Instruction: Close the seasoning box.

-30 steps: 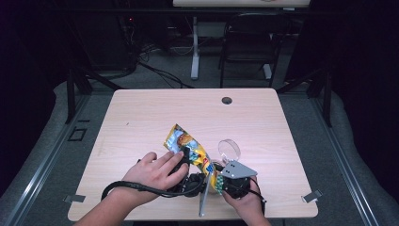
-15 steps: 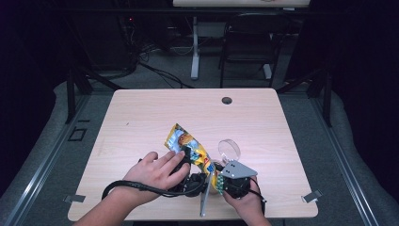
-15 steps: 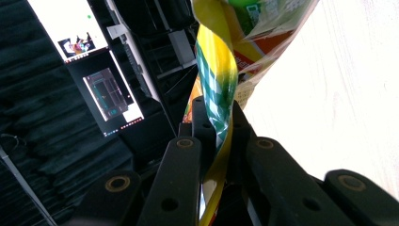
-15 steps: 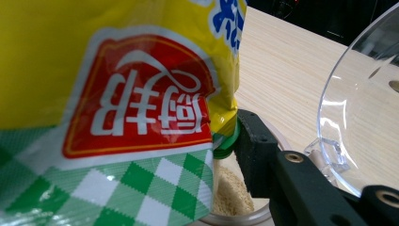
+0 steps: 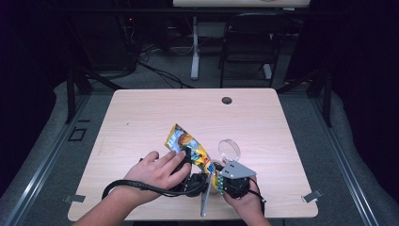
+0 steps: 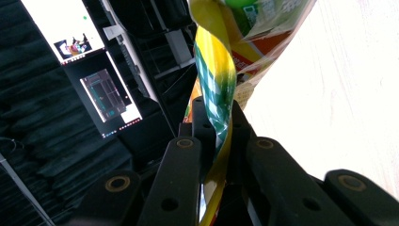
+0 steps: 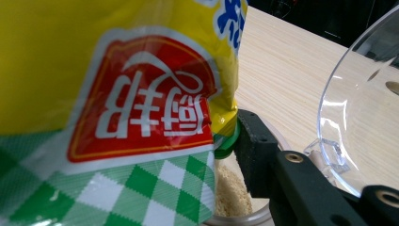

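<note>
The left tool (image 6: 214,127) is clamped on the twisted edge of a glossy yellow-and-green foil seasoning pouch (image 5: 188,146), tilted over a small clear plastic jar (image 7: 235,207) holding pale powder. The right tool (image 5: 221,181) seems closed on the jar's rim, its clear hinged lid (image 5: 229,149) flipped open. Judged step: pouring powder into the jar, low on the pale wooden surface (image 5: 141,117); next, tip the pouch further, its mouth over the opening.

The high view looks forward and down on the table (image 5: 141,117) from afar; both gripper views sit right against the packet (image 5: 188,143), (image 6: 216,80), (image 7: 108,94), which all three views share
</note>
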`<state>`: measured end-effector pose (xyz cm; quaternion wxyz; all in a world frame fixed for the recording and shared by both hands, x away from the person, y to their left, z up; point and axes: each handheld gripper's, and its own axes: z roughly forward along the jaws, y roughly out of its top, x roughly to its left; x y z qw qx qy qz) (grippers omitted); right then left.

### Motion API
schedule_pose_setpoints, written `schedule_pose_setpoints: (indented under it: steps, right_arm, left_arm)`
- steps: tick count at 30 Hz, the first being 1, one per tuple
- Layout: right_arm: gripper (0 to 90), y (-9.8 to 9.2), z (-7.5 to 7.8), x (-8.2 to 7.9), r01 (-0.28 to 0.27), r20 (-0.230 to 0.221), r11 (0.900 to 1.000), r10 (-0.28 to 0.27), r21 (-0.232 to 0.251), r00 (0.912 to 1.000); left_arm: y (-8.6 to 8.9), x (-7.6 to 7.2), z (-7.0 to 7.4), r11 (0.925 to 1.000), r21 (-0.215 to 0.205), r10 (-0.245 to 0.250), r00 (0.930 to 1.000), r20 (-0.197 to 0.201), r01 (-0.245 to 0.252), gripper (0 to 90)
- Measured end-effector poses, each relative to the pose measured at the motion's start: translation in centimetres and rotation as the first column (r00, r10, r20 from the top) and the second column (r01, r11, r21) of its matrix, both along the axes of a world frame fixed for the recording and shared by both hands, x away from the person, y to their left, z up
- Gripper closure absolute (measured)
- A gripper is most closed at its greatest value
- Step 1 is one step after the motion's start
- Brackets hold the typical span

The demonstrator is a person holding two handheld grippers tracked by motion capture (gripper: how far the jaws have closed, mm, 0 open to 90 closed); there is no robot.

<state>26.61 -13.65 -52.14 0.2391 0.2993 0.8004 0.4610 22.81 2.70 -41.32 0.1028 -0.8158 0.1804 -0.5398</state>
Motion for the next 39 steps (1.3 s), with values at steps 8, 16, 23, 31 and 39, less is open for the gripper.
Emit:
schedule_pose_setpoints:
  steps: [8, 16, 23, 31, 39]
  right_arm:
    - [71.0, -0.03, 0.04, 0.01, 0.002, 0.002, 1.000, -0.002, -0.002, 1.0000]
    - [71.1, 0.00, 0.06, 0.01, 0.002, 0.006, 1.000, -0.002, -0.001, 1.0000]
    - [71.0, 0.07, 0.05, 0.02, 0.003, 0.012, 1.000, -0.003, -0.007, 0.9999]
    - [71.1, 0.16, 0.03, -0.01, 0.004, 0.012, 1.000, -0.003, -0.015, 0.9999]
    - [71.1, 0.17, 0.04, -0.02, 0.003, 0.015, 1.000, -0.003, -0.014, 0.9999]
  left_arm:
    - [-0.10, 0.00, 0.07, 1.0000, -0.003, 0.000, 1.0000, -0.002, 0.000, 86.8]
    - [-0.14, 0.01, 0.09, 1.0000, -0.005, -0.004, 1.0000, 0.004, 0.004, 86.7]
    - [-0.21, 0.02, 0.11, 1.0000, 0.000, -0.006, 1.0000, 0.005, 0.006, 86.7]
    - [-0.30, -0.02, 0.13, 1.0000, 0.006, -0.001, 1.0000, -0.005, 0.001, 86.8]
    - [-0.43, -0.04, 0.19, 0.9999, 0.010, 0.002, 1.0000, -0.007, -0.002, 86.8]
